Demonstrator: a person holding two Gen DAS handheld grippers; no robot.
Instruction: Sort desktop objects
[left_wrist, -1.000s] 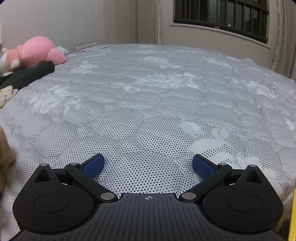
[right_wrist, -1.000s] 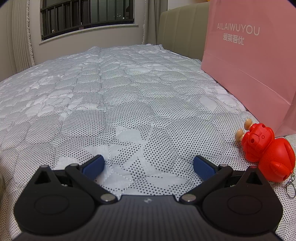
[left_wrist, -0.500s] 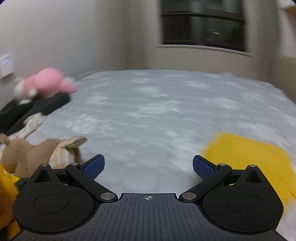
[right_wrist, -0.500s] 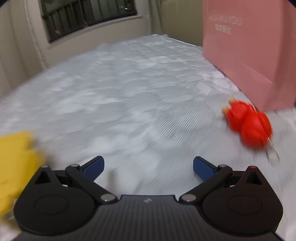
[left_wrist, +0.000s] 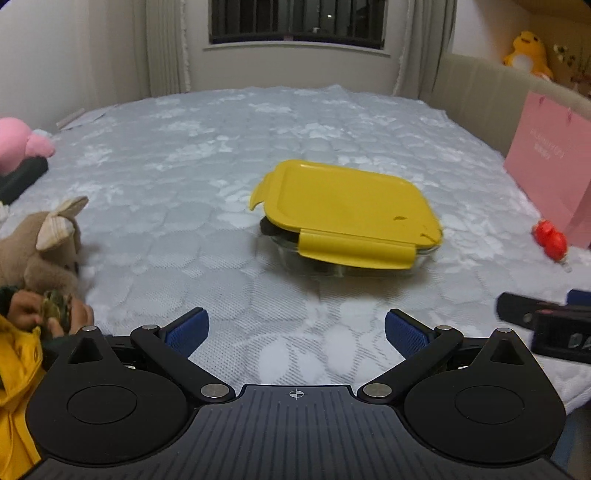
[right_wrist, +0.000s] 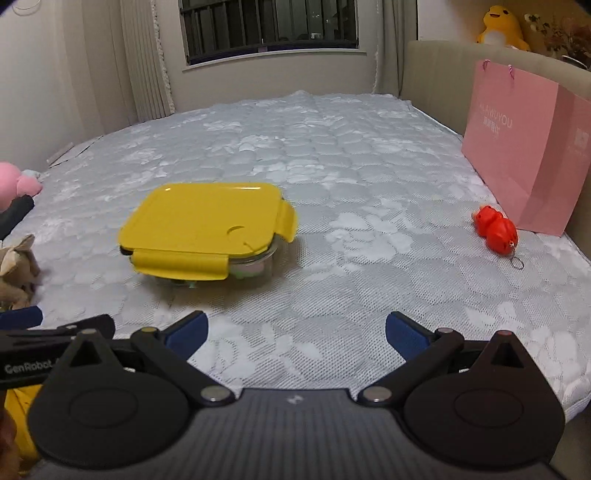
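Observation:
A glass container with a yellow lid (left_wrist: 347, 206) sits in the middle of the quilted bed; it also shows in the right wrist view (right_wrist: 207, 225). A red toy keychain (right_wrist: 495, 229) lies at the right beside a pink paper bag (right_wrist: 528, 144); the toy is also in the left wrist view (left_wrist: 550, 238). A brown plush toy (left_wrist: 44, 240) lies at the left. My left gripper (left_wrist: 295, 332) is open and empty, short of the container. My right gripper (right_wrist: 295, 332) is open and empty, nearer than the container and to its right.
A pink plush (left_wrist: 18, 144) and dark cloth (left_wrist: 22, 177) lie at the far left. The bed's headboard (right_wrist: 436, 81) runs along the right, with a yellow plush (right_wrist: 498, 26) on it. Yellow fabric (left_wrist: 14, 365) is at the lower left.
Both grippers have pulled back and swung towards the middle of the bed, so the yellow-lidded container and plush toys have come into view. Both stayed open.

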